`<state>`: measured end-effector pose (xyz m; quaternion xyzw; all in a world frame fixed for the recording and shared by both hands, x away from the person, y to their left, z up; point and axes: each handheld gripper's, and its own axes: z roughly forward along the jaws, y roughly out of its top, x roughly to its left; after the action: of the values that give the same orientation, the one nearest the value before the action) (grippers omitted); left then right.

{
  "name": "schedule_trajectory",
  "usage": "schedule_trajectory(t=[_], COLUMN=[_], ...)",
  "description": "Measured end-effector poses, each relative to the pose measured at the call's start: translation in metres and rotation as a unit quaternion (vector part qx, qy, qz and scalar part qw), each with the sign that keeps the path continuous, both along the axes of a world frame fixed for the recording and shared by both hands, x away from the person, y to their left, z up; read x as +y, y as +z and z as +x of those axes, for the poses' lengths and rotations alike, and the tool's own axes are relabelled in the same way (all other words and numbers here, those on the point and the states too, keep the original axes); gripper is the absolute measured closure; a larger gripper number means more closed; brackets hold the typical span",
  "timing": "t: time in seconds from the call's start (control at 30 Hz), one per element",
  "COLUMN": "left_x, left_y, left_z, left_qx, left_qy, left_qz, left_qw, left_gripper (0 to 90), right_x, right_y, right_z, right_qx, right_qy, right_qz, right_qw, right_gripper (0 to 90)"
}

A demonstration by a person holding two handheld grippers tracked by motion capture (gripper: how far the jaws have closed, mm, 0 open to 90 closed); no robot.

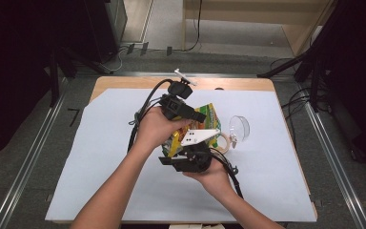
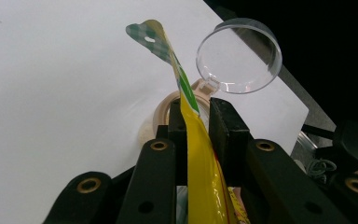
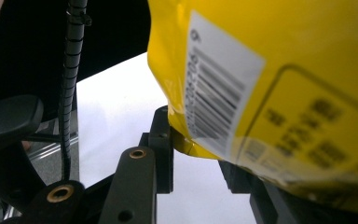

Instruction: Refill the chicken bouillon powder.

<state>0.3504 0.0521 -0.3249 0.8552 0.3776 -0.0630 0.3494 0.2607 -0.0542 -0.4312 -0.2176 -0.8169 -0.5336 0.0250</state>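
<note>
two grippers hold a yellow snack bag over the worktop

the white-covered worktop [image 1: 124, 157] carries a clear plastic lid [image 1: 239, 126] right of centre and a beige tape roll [image 1: 223, 141] just near of it. the yellow snack bag [image 1: 205, 119] hangs above the middle. the left gripper [image 2: 196, 123] has its fingers clamped on the bag's edge; the right gripper [image 3: 200, 149] has its fingers clamped on the bag's barcode corner.

grey floor [image 1: 24, 157], wooden furniture [image 1: 267, 14], perhaps shelving

Holding both black two-jaw grippers close together above the table: left gripper [image 1: 198, 117] and right gripper [image 1: 174, 161] each clamping with jaws nearly closed.
</note>
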Motion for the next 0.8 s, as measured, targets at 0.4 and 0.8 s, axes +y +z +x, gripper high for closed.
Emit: schedule_trajectory(t=[0.4, 0.8], left_x=[0.0002, 0.0001], left_y=[-0.0015, -0.0019], left_z=[0.0026, 0.0025], left_qx=[0.006, 0.005], left_qy=[0.004, 0.005], left_qz=[-0.006, -0.010], left_qw=[1.0000, 0.9999], left_gripper=[79.1, 78.8], right_x=[-0.0008, -0.0008], right_y=[0.0000, -0.0006], right_z=[0.0008, 0.0011], right_qx=[0.001, -0.004], right_qy=[0.000, -0.003], right_qz=[0.001, -0.003], right_qw=[1.0000, 1.0000], right_gripper=[70.6, 70.6])
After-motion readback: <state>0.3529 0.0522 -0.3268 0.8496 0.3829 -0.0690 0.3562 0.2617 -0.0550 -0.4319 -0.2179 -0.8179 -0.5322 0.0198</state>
